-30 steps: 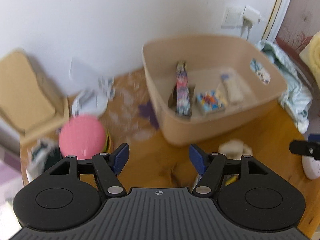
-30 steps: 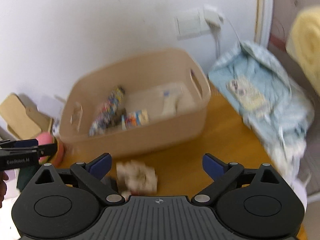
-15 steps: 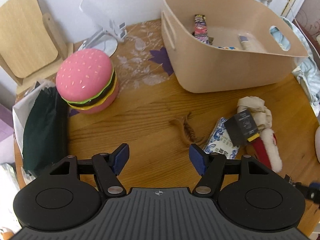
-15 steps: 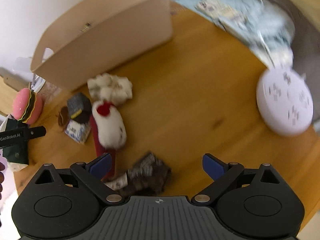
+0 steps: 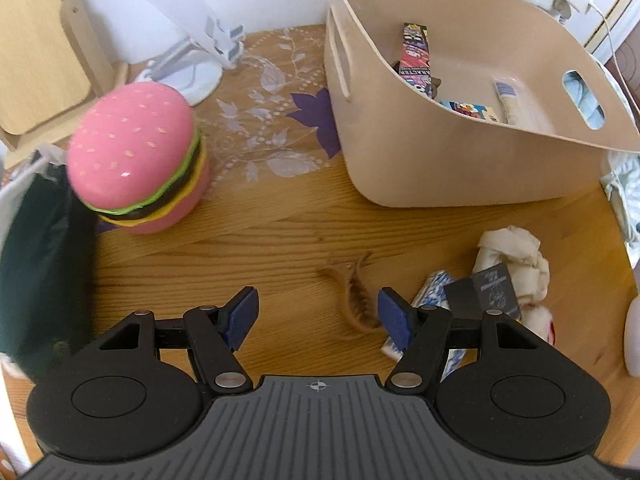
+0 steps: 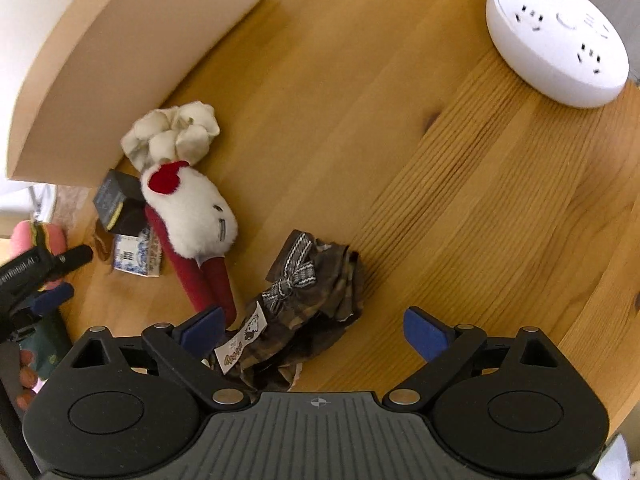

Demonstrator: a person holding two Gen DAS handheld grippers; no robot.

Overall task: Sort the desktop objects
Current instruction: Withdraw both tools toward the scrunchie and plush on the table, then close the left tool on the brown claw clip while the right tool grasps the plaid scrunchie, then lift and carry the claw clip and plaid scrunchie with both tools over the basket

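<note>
My left gripper (image 5: 318, 314) points down at the wooden table (image 5: 248, 240) and is open. A brown hair claw (image 5: 352, 296) lies between its fingers, close to the right one, untouched. To its right lie a blue-white packet (image 5: 432, 284), a small black box (image 5: 488, 292) and a cream cloth bundle (image 5: 516, 256). My right gripper (image 6: 314, 332) is open over a dark plaid cloth piece with a bow (image 6: 304, 304), which lies near its left finger. A white plush with red legs (image 6: 188, 216) lies just left of it. The beige basket (image 5: 460, 168) holds several small items.
A pink burger toy (image 5: 140, 160) and a dark green pouch (image 5: 40, 272) sit at the left. A white stand (image 5: 192, 52) and a wooden board (image 5: 36, 40) are at the back. A round white power strip (image 6: 556, 36) lies far right, near the table edge.
Both grippers have sunk and tipped from the wall and basket down onto the tabletop. The right one has rolled and now hangs over the plaid cloth. Both stayed open.
</note>
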